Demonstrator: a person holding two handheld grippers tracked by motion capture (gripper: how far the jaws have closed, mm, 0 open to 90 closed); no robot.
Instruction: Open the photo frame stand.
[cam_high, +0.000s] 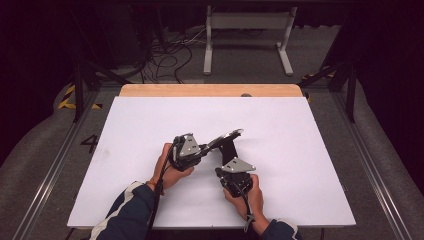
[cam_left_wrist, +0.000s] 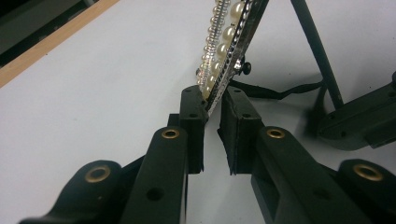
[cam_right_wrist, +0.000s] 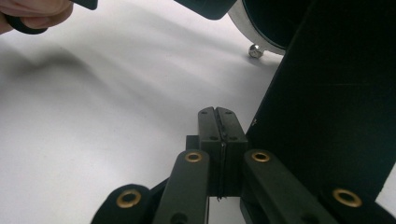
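Observation:
A small stand-up frame (cam_high: 229, 136) with a silver rim set with pearls (cam_left_wrist: 223, 37) leans on a black back support (cam_high: 230, 150) near the middle of the white board. My left gripper (cam_high: 206, 147) comes at it from the left. Its jaws are shut on the frame's lower edge (cam_left_wrist: 213, 100), with a pad on each face. My right gripper (cam_right_wrist: 218, 113) is shut with nothing between its jaws, and it lies low on the board just left of the black support panel (cam_right_wrist: 327, 93). In the high view the right gripper (cam_high: 226, 161) sits right in front of the support.
The white board (cam_high: 150, 125) covers a wooden table, leaving a bare wood strip (cam_high: 200, 90) at the far edge. Beyond it, cables (cam_high: 170, 55) and a white stand base (cam_high: 247, 30) are on the floor. The hand holding the left gripper (cam_right_wrist: 32, 14) is near the right one.

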